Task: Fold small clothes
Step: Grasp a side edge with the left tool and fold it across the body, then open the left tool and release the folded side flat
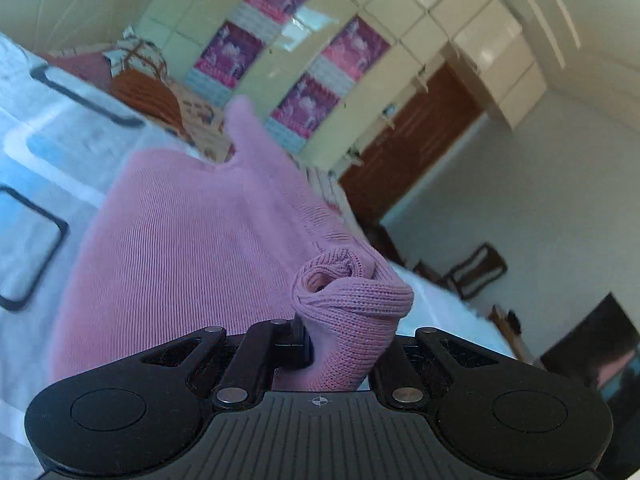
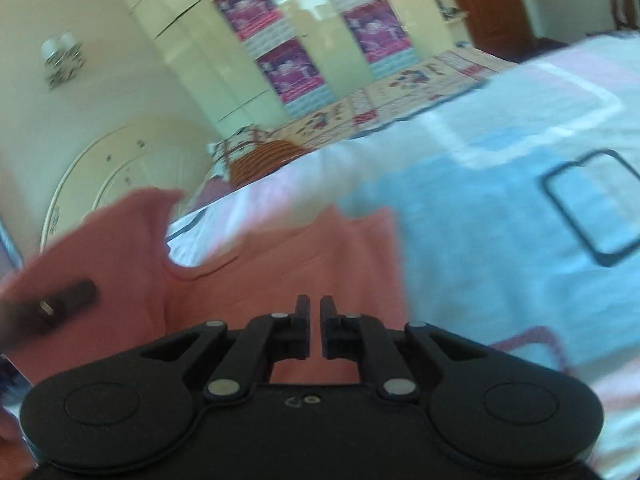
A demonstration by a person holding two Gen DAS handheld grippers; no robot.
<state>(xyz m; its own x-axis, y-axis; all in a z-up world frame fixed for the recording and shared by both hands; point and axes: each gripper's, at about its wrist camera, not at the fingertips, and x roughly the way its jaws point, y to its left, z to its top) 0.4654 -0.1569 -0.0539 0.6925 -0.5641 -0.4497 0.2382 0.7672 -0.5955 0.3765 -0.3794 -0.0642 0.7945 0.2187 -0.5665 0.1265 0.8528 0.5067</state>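
Bedroom setting: cream wardrobe with pink posters behind, a bed under a white-and-blue patterned cover as the work surface. Pink knitted garment lies spread on the cover, one edge lifted. Left gripper is clamped tight on a bunched, rolled bit of that knit, apparently a cuff or hem, the fabric wrapped over its fingertips and trailing back to the bed. Right gripper sits just over the garment with only a narrow gap between its jaws and nothing in them; cloth shows beneath, not pinched. Right view is motion-blurred, colour reading more salmon there. Judged step: a fold in progress, the left side carrying its edge across. Next move likely calls for laying that edge flat and aligned, with the right gripper taking a matching edge or pinning the cloth.
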